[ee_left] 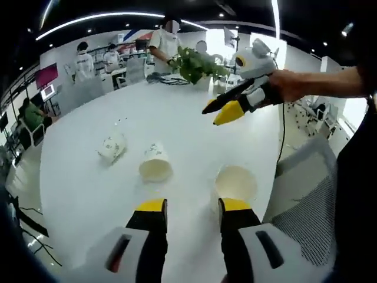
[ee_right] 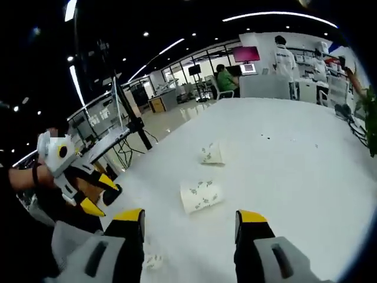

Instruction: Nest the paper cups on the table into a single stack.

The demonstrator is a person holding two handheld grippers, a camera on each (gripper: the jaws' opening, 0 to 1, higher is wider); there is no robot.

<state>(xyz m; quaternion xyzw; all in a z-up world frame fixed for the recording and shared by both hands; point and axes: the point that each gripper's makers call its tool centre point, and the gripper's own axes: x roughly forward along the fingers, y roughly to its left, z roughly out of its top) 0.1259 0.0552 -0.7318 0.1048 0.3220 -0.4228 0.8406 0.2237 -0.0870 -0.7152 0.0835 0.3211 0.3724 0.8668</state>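
Left gripper (ee_left: pixel 190 206) wide open, empty, over white table (ee_left: pixel 177 118). Upright cup (ee_left: pixel 234 183) just ahead; two cups (ee_left: pixel 155 163) (ee_left: pixel 112 147) on their sides beyond. Right gripper (ee_right: pixel 189 219) likewise agape, holding nothing.

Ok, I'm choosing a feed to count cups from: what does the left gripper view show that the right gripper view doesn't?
Left gripper view: a white paper cup with its open mouth towards the camera, beside the left tool, and the right tool held over the table. Right gripper view: a black tripod stand and a pink wall screen. Both: the round white table and two patterned paper cups on their sides, the farther cup and the nearer cup.
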